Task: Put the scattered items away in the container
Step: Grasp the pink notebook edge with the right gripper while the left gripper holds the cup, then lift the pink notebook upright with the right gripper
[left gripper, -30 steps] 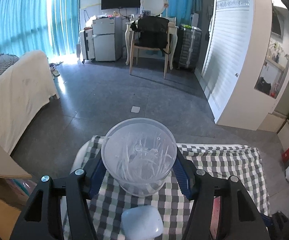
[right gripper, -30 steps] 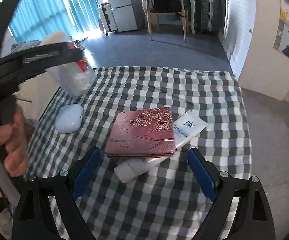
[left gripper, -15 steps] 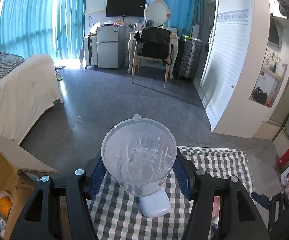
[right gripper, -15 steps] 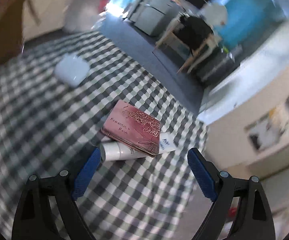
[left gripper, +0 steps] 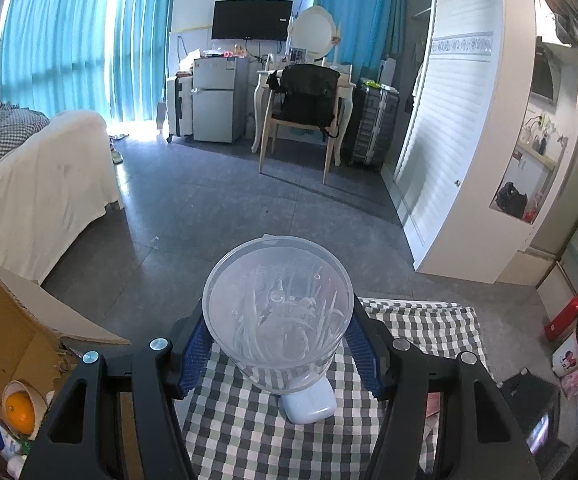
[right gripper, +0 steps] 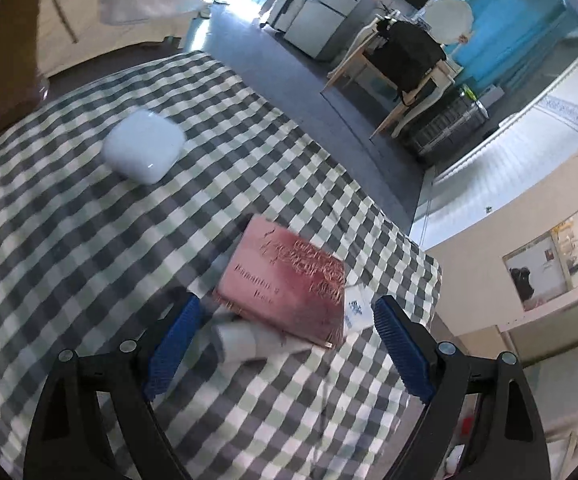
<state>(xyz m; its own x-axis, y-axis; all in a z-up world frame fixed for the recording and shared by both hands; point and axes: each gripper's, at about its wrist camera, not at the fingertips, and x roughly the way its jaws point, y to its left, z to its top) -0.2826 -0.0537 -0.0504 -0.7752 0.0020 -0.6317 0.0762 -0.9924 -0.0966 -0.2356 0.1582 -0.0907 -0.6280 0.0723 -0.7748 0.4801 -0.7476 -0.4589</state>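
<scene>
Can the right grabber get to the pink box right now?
Probably yes. The right gripper is open, and the pink box lies just ahead between its fingers, resting on a white tube. Nothing covers it.

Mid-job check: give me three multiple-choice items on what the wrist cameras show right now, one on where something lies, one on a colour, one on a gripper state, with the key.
1. Where does the pink case lie?
A. Inside the cardboard box
B. On top of the white tube, on the checked cloth
C. On the floor by the chair

2. What colour are the pads on the fingers?
A. Blue
B. Red
C. Yellow

3. What is the left gripper doing?
A. Open and empty
B. Shut on the clear plastic cup
C. Shut on the white pod

Key: 1 B, the case rests across the white tube on the checked cloth. 2 A, the ribbed pads show blue in both views. 3 B, both pads press the sides of the clear plastic cup, while the white pod sits loose on the cloth.
</scene>
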